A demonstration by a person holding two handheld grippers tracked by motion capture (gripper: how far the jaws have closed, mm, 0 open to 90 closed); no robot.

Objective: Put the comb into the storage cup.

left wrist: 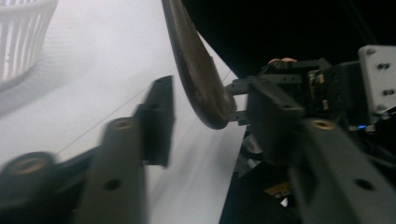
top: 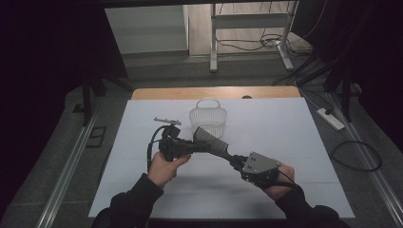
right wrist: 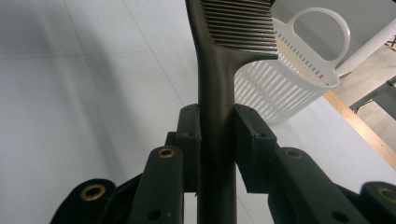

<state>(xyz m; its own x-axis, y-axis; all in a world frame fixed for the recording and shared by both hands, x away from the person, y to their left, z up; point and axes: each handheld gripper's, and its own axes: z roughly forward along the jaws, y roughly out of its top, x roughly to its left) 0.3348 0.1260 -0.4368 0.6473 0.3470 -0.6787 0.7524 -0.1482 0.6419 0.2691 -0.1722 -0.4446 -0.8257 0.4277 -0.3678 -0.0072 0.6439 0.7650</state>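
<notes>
Your right gripper point(right wrist: 217, 135) is clenched on the comb point(right wrist: 219, 70) handle, held above the table point(top: 294, 142) near the basket point(top: 207, 118). Your left gripper point(left wrist: 210, 135) stands released around it — release right too soon and the comb drops.

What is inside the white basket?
Nothing can be made out inside the white basket. The comb, held by the right gripper, and the left gripper cover its near side in the high view, so part of the bottom stays hidden.
</notes>
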